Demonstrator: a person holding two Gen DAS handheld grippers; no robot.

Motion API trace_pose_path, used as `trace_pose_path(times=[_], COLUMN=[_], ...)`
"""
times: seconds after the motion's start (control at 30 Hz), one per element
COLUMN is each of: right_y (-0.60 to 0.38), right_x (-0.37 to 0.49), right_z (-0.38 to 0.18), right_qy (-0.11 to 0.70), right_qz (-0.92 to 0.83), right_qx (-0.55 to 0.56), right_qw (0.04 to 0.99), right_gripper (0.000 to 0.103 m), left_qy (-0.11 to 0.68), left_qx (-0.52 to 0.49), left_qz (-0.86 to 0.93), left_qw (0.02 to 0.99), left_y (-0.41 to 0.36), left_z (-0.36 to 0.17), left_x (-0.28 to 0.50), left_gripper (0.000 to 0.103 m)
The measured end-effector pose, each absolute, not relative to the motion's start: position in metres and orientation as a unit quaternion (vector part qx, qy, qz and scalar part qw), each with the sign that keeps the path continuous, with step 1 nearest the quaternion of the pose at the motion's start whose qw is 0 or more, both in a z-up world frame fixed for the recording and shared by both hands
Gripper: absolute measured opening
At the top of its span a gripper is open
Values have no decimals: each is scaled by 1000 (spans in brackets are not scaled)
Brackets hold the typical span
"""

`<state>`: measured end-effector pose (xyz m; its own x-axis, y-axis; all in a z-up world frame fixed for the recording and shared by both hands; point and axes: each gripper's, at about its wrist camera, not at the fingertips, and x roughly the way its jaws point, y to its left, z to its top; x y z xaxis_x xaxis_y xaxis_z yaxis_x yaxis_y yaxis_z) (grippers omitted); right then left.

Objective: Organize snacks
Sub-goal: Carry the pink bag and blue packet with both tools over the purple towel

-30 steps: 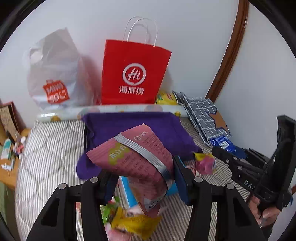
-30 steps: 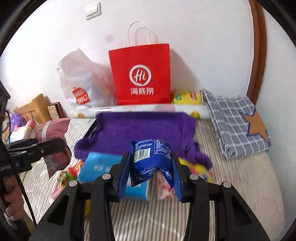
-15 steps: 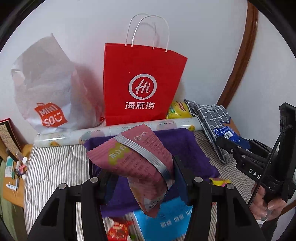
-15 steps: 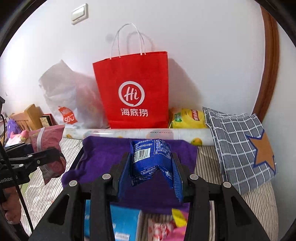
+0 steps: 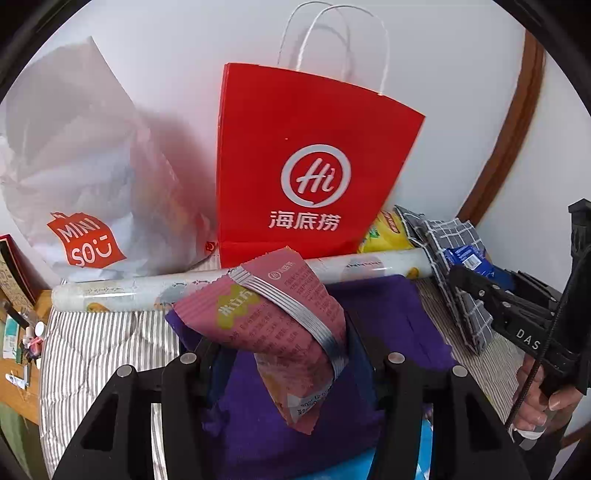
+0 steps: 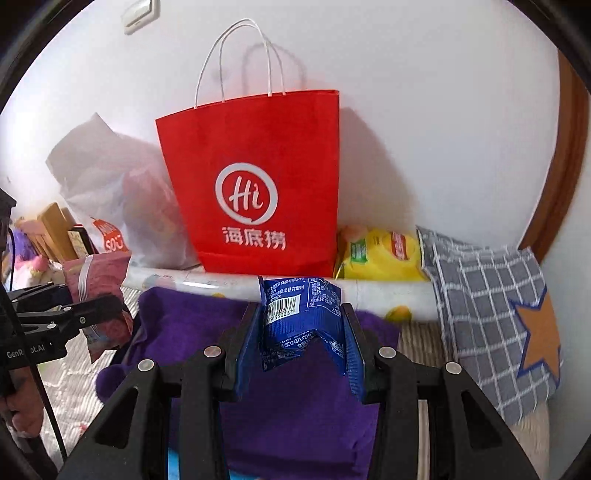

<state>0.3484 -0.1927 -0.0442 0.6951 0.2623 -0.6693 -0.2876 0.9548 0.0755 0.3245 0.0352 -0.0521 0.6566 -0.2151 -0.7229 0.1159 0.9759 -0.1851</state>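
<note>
1. The surface is a bed (image 5: 107, 343) with a grey-and-white striped quilted cover, pushed against a plain white wall (image 6: 406, 110); a light switch (image 6: 140, 13) sits high on it.
2. Upright against the wall stands a red paper bag (image 6: 258, 177) with white cord handles, and just left of it a crumpled white plastic bag (image 5: 85, 184) (the red logo reads Miniso).
3. A long pale roll (image 5: 140, 290) lies along the foot of both bags, with a yellow packet (image 6: 380, 254) behind its right end.
4. A purple cloth (image 6: 295, 417) is spread on the bed in front of the roll; a grey checked cushion (image 6: 491, 317) with an orange star lies to the right.
5. A curved brown wooden frame (image 5: 517, 122) edges the wall at far right; a wooden bedside piece (image 5: 18, 354) with small clutter sits at far left.
6. The left claw (image 5: 286, 354) is clamped partway closed on a pink snack packet (image 5: 280, 325), held above the purple cloth.
7. The right claw (image 6: 301, 343) grips a blue snack packet (image 6: 299, 317) the same way, barcode facing up.
</note>
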Motion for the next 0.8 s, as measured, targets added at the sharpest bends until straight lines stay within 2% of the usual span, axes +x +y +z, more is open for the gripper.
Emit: trace_pose_path(times=[0.3,0.8], right_y=[-189,-187], right_x=[373,401], right_z=[-64,-123], right_qy=[368,467], right_qz=[162,181], right_qx=[-50,-48], right_qw=[914,864], right_gripper=[42,43], left_qy=[426,475], left_qx=[-61,-74], left_qz=[-77,-53], left_qw=[899,875], left_y=[49,67], left_z=[-82,-126], left_x=[350,368], left_gripper=[53,53])
